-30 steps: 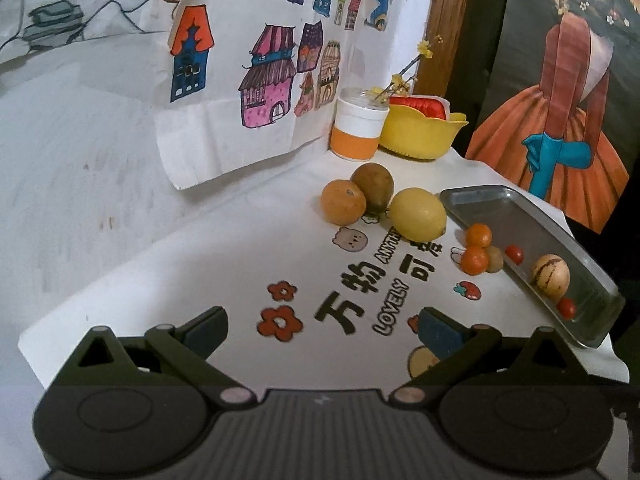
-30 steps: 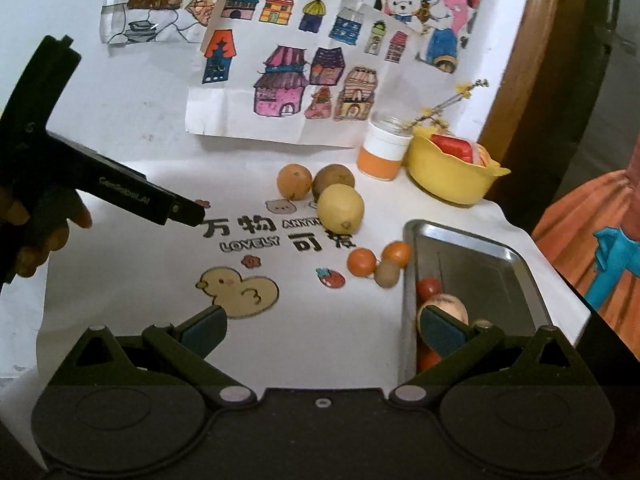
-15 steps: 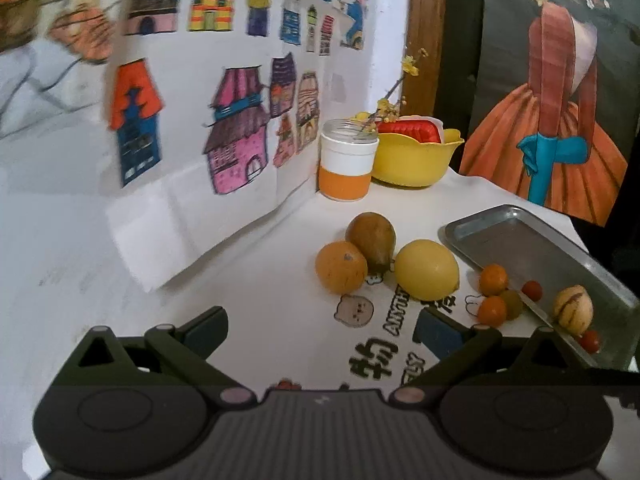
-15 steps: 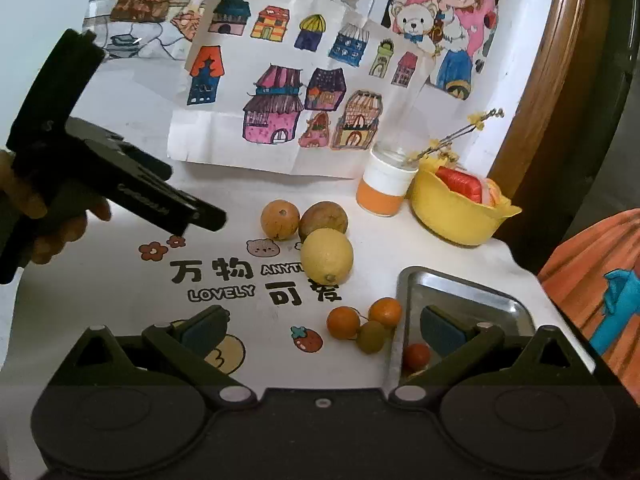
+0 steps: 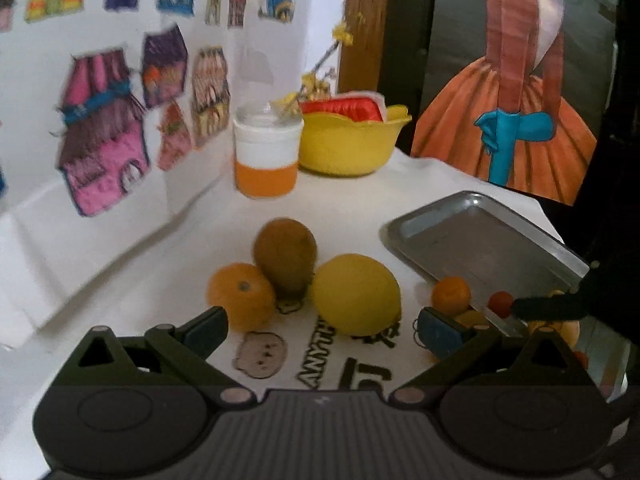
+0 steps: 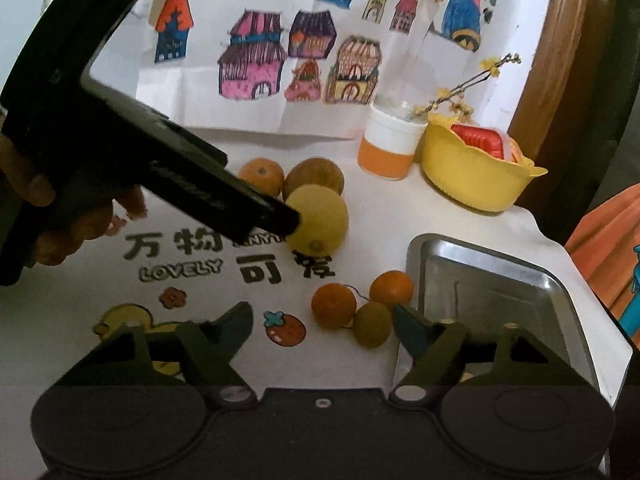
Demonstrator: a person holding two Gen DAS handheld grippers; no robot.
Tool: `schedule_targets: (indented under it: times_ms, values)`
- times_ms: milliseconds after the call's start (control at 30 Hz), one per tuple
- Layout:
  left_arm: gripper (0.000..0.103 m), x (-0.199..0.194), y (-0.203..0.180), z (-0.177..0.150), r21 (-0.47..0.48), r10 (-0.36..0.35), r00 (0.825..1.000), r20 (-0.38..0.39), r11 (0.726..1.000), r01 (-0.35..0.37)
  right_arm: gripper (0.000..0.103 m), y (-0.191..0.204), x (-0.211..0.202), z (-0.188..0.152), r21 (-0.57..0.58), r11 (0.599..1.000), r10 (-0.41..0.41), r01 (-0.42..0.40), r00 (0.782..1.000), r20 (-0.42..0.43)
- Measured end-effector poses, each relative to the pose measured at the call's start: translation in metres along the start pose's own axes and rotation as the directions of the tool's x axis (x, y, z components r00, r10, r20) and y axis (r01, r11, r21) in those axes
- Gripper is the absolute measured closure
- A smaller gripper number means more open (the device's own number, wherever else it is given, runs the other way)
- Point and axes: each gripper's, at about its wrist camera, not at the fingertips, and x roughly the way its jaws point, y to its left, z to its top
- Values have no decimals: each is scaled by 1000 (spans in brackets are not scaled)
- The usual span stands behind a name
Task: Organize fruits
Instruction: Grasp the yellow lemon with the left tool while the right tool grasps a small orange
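A yellow lemon (image 5: 355, 293) lies on the white cloth beside an orange (image 5: 240, 295) and a brown kiwi (image 5: 286, 256). My left gripper (image 5: 323, 328) is open, its fingers either side of the lemon and just short of it. In the right wrist view the lemon (image 6: 320, 218) touches the tip of the left gripper (image 6: 280, 220). Two small oranges (image 6: 334, 305) (image 6: 391, 290) and a small green fruit (image 6: 372, 324) lie left of the metal tray (image 6: 520, 280). My right gripper (image 6: 324, 326) is open above them. Small fruits in the tray are mostly hidden.
A yellow bowl (image 6: 476, 172) with red contents and an orange-and-white jar (image 6: 390, 144) stand at the back by the wall of drawings. The table edge runs just right of the tray (image 5: 480, 236). A hand (image 6: 60, 216) holds the left gripper.
My left gripper has moved forward and down toward the lemon, which now sits between its fingers. My right gripper has advanced toward the small oranges by the tray.
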Motion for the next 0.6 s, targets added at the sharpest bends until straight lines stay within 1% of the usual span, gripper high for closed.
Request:
schedule_targets:
  times_ms: [133, 233, 333, 367, 500, 600]
  values:
    - [0, 15, -4, 4, -30, -10, 1000, -22, 999, 10, 37, 2, 8, 1, -44, 999, -3, 3, 1000, -2]
    - [1, 23, -6, 7, -39, -12, 1000, -20, 999, 11, 45, 2, 15, 1, -61, 998, 2, -3, 1000, -8]
    - [1, 27, -8, 8, -53, -29, 999, -16, 998, 28, 47, 3, 18, 1, -79, 997, -8, 8, 1000, -1]
    - [4, 29, -9, 8, -52, -35, 999, -17, 998, 34, 48, 3, 19, 2, -84, 996, -12, 12, 1000, 2]
    - [11, 35, -10, 10, -56, -53, 998, -33, 997, 51, 58, 5, 19, 2, -104, 994, -17, 19, 1000, 11]
    - [17, 38, -9, 9, -74, -57, 998, -38, 996, 54, 60, 9, 20, 2, -135, 990, -25, 27, 1000, 15]
